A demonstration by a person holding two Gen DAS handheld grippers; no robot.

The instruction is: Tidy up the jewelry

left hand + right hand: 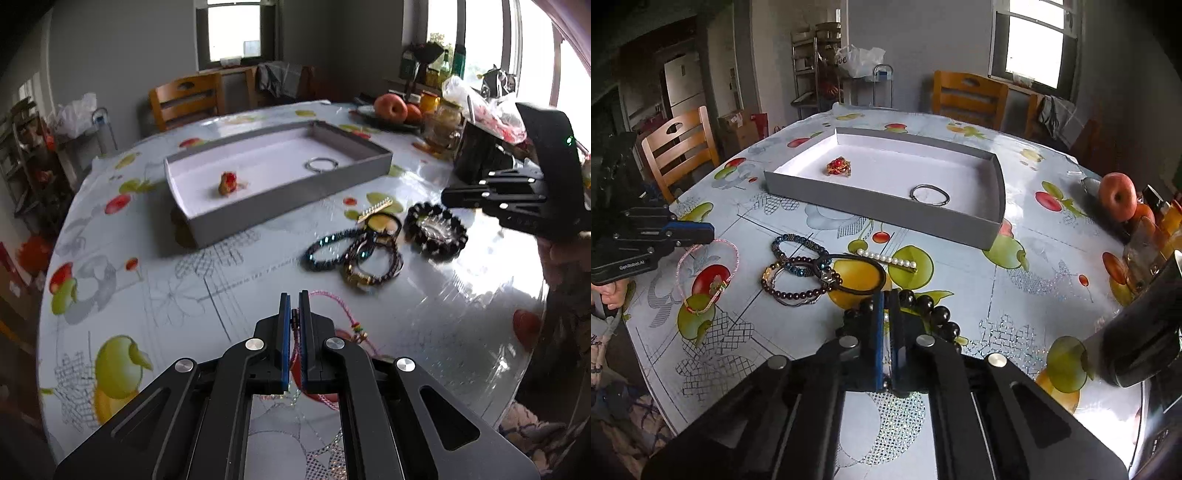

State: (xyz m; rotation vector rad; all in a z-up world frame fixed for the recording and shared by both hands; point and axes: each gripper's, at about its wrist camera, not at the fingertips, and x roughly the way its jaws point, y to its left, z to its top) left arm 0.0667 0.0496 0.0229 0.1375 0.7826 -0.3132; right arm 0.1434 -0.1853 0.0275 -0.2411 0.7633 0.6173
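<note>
A grey tray (295, 192) (882, 212) on the table holds a red brooch (228, 182) (839, 166) and a silver ring bangle (321, 164) (930, 194). My left gripper (294, 306) (705, 230) is shut on a pink cord bracelet (341, 314) (716, 266). My right gripper (886, 301) (448, 195) is shut on a black bead bracelet (932, 314) (436, 230). On the table between them lie dark beaded bracelets (354, 254) (798, 269), a black hair tie (857, 275) and a pearl hair clip (886, 257) (375, 209).
Apples (391, 107) (1117, 195), jars and bags crowd the table's far side by the window (450, 118). Wooden chairs (967, 98) (679, 147) stand around the table. A dark object (1145, 332) sits at the right edge.
</note>
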